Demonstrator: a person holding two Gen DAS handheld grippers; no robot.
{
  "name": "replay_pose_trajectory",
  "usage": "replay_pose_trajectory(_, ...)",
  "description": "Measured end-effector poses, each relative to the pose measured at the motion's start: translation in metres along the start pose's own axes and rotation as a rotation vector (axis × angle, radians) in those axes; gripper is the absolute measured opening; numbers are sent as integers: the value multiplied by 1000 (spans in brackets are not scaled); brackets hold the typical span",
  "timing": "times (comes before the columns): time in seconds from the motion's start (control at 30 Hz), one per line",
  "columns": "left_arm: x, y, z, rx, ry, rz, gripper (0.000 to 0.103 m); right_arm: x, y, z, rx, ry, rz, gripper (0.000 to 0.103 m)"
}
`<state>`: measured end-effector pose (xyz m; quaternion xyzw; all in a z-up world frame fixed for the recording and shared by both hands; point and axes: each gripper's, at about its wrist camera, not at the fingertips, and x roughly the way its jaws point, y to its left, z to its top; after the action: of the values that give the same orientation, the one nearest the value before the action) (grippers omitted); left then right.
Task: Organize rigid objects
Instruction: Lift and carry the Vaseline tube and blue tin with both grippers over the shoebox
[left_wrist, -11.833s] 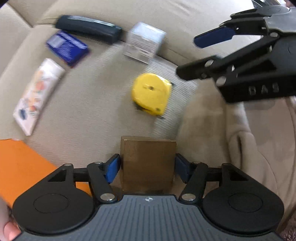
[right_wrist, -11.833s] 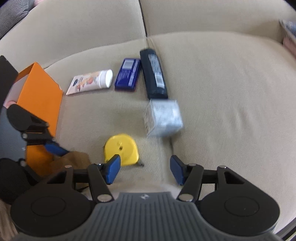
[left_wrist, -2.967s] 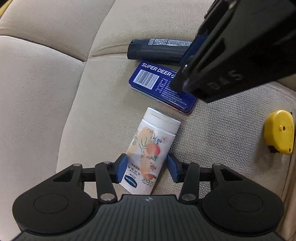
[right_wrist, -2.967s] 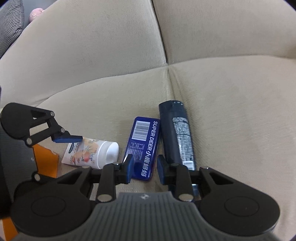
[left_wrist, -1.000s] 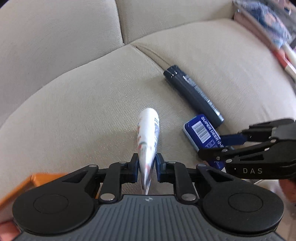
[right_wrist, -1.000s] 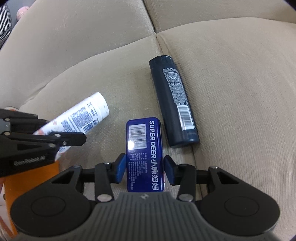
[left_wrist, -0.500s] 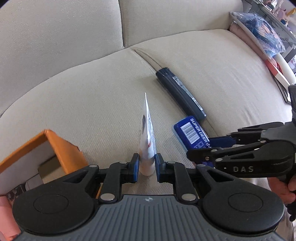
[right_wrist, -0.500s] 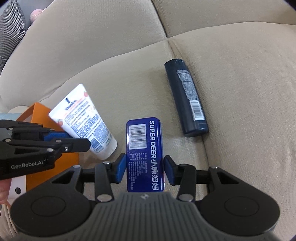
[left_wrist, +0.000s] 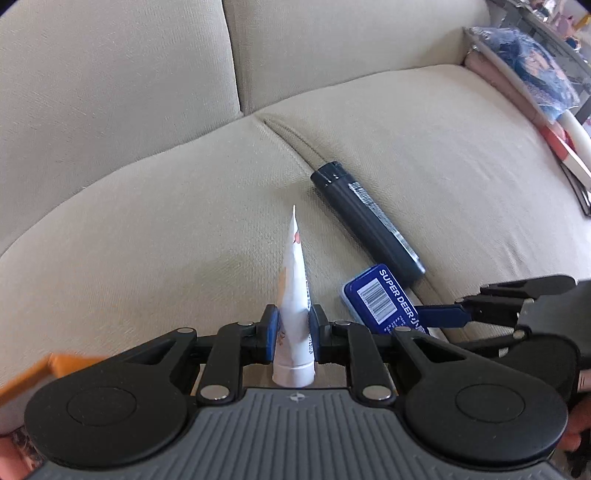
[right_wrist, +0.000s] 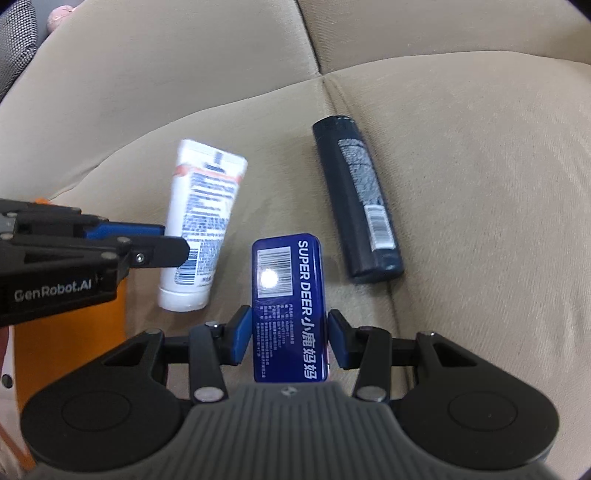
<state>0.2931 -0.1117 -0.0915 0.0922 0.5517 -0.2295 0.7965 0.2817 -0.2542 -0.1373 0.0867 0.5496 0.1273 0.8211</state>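
left tongs (left_wrist: 292, 328) gripping one white squeezable cream tube (left_wrist: 294, 295), cap down, off the cushion | right tongs (right_wrist: 289, 338) clamping one flat blue metal tin (right_wrist: 289, 295) | one dark cylindrical bottle (right_wrist: 356, 199) lying on beige sofa cushion (right_wrist: 480, 184) | one orange cardboard box (right_wrist: 70, 328) sitting left
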Motion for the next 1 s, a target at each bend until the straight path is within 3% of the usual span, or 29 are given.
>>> replay_pose_trajectory(0.2, 16, 2, 21, -21, 52, -34, 25, 20, -8, 7, 5, 38, -10, 47)
replay_pose_trajectory(0.3, 28, -1, 26, -7, 84, 18, 27, 25, -9, 11, 0, 37, -1, 48)
replay_pose_trajectory(0.6, 29, 4, 15, -61, 56, 3, 24, 30, -7, 12, -24, 27, -8, 46)
replay_pose_trajectory(0.73, 2, 7, 5, -107, -11, -13, 24, 22, -10, 14, -6, 9, -7, 46)
replay_pose_trajectory(1.0, -90, 13, -39, -226, -194, -55, 24, -44, 8, 0, 46, -110, 65, 46)
